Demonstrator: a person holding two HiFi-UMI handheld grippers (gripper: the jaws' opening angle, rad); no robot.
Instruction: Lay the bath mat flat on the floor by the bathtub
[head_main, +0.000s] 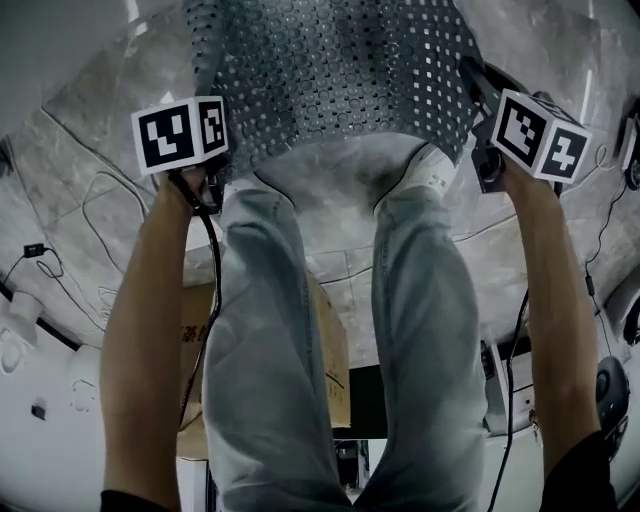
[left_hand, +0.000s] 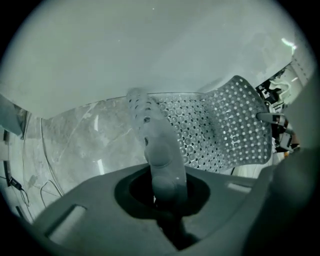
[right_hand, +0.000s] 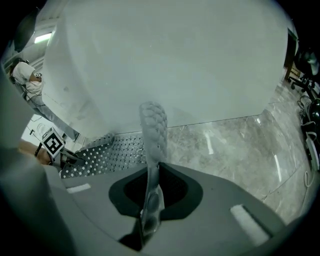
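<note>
The grey perforated bath mat (head_main: 340, 70) hangs stretched between my two grippers, above the marble floor (head_main: 100, 110) beside the white bathtub (right_hand: 165, 60). My left gripper (head_main: 212, 185) is shut on the mat's left edge; in the left gripper view the pinched fold (left_hand: 161, 160) rises from the jaws and the mat (left_hand: 220, 130) spreads to the right. My right gripper (head_main: 482, 150) is shut on the opposite edge; in the right gripper view that strip of mat (right_hand: 153, 145) stands upright in the jaws and the rest (right_hand: 110, 152) runs off to the left. The mat's far end is out of view.
The person's legs in pale jeans (head_main: 270, 350) stand just behind the mat. A cardboard box (head_main: 332, 350) sits behind the legs. Cables (head_main: 90, 215) trail over the floor at the left, and dark equipment (right_hand: 310, 70) stands at the right.
</note>
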